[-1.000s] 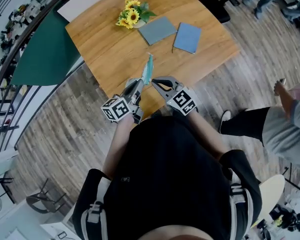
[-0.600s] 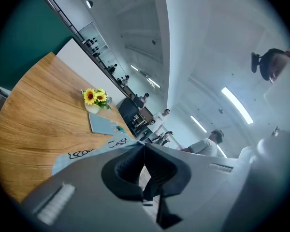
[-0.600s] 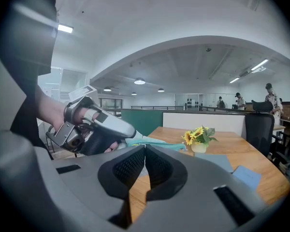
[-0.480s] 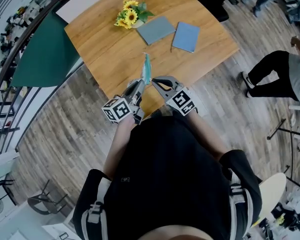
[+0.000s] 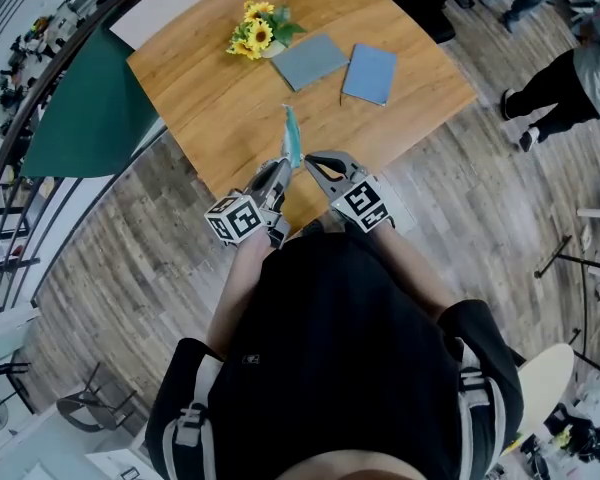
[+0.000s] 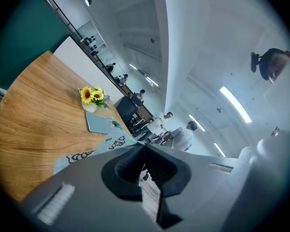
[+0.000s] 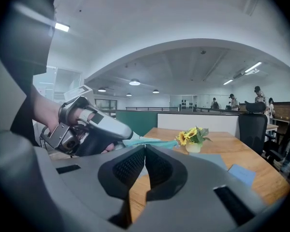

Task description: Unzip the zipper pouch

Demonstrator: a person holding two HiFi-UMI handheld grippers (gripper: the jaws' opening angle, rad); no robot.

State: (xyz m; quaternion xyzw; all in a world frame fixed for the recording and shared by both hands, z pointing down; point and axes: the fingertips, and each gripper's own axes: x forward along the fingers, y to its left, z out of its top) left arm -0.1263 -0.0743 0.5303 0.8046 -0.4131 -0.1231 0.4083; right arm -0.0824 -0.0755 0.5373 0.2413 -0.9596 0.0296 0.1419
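Head view has the zipper pouch (image 5: 292,136) held edge-up over the table (image 5: 210,98), clamped at its near end by the left gripper (image 5: 284,165). My guess is that's to steady it for the right gripper (image 5: 309,158). That one's jaws are pressed together right beside the same end, and I can't tell if they've got the pull. Black doodles on the pouch, no readable words.

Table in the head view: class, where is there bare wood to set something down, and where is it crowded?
Free: the wide strip of table left of the zipper pouch, nearer than the sunflowers; also the right corner beyond the blue book. Crowded: the far middle, where sunflowers, grey book and blue book sit close, and the near edge around the pouch.
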